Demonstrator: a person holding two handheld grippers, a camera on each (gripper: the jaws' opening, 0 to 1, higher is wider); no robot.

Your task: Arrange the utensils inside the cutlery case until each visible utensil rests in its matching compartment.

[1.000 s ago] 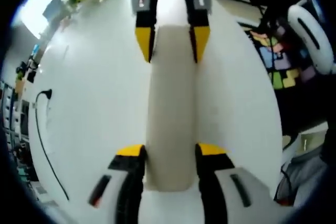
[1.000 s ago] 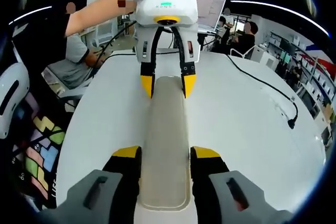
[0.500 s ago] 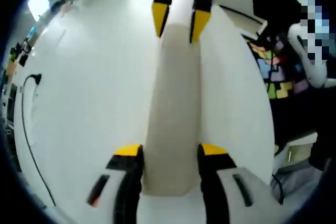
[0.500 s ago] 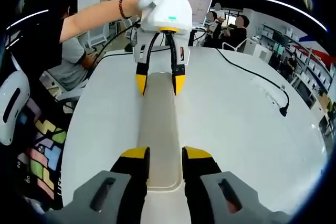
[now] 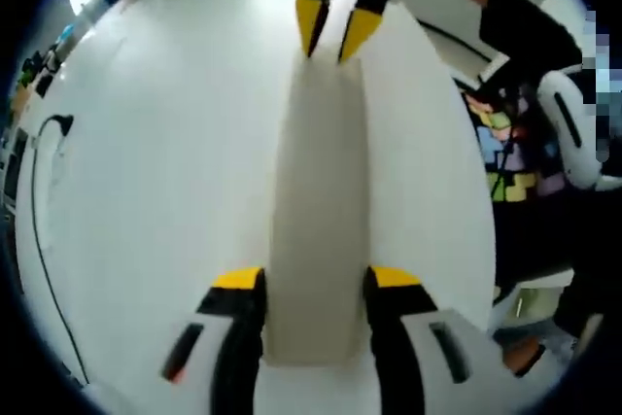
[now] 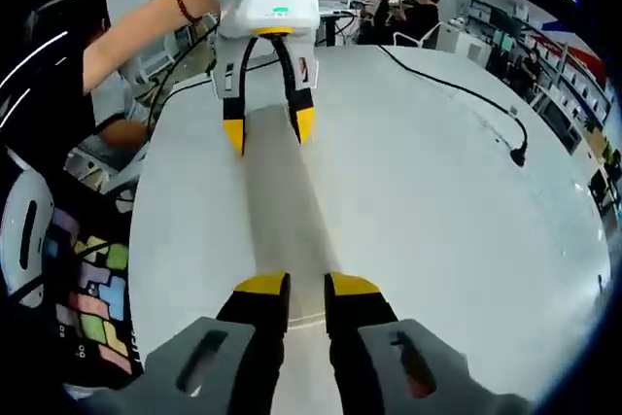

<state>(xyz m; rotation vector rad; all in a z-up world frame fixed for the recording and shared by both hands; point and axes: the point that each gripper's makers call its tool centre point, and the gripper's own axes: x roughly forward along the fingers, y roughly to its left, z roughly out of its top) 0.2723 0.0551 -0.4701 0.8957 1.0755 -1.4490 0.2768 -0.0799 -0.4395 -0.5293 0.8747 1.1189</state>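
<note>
Lying lengthwise between both grippers — cutlery case (image 5: 316, 230).

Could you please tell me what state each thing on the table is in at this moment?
cutlery case: closed, lying flat on the table, held at both ends.
left tongs: shut on one end of the cutlery case.
right tongs: shut on the other end of the cutlery case.
black cable: lying loose on the white table, its plug end unconnected.
</note>
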